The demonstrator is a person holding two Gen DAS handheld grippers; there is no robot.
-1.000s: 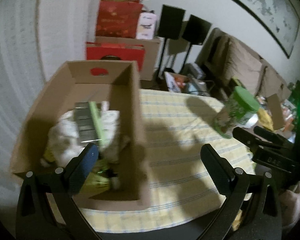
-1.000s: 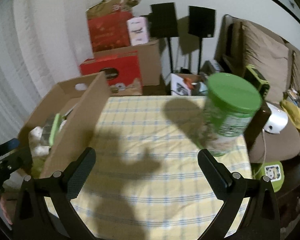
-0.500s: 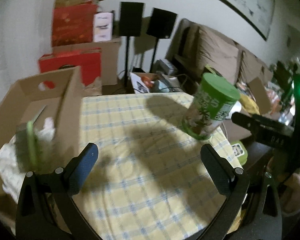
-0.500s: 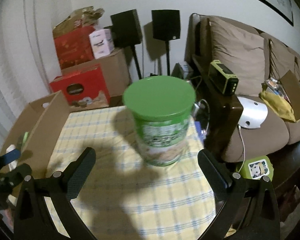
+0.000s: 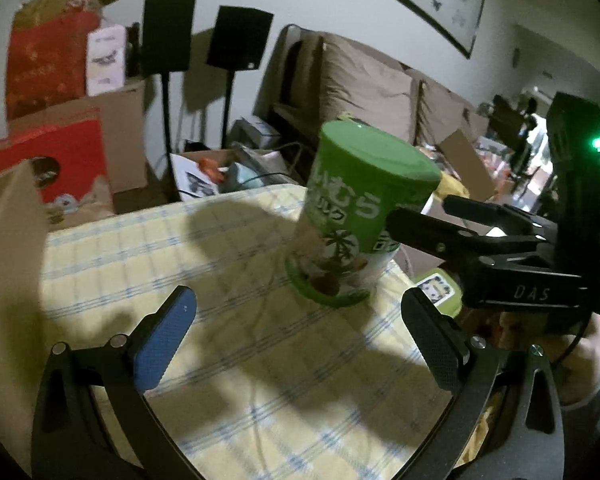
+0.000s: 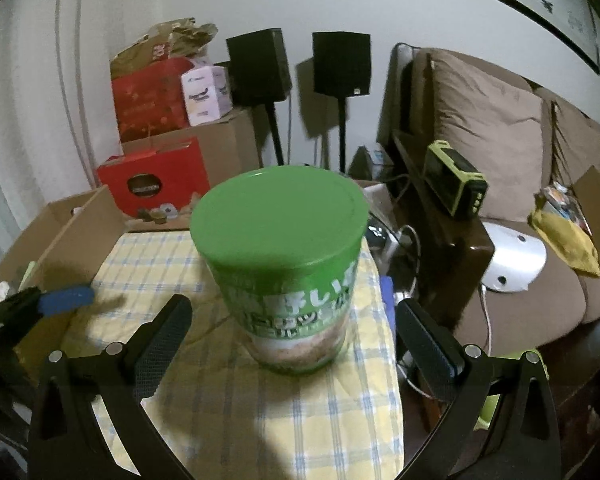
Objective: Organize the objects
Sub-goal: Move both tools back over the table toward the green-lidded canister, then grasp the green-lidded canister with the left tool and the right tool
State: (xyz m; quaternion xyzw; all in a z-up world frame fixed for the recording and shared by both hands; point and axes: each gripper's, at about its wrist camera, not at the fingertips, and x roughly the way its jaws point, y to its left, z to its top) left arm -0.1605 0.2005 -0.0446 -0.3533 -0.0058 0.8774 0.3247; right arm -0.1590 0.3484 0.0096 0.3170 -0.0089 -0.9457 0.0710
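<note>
Both pairs of jaws stand wide apart and hold nothing. From the right wrist view, the right gripper [image 6: 290, 340] faces a green-lidded can [image 6: 284, 264] standing upright on a table with a yellow checked cloth [image 6: 260, 408], close ahead and between its fingers but not touched. From the left wrist view, the left gripper [image 5: 300, 340] sits nearer and to the left of the can [image 5: 352, 216]. An open cardboard box [image 6: 64, 232] rests at the table's left edge. A brown sofa [image 6: 500, 152] stands to the right.
</note>
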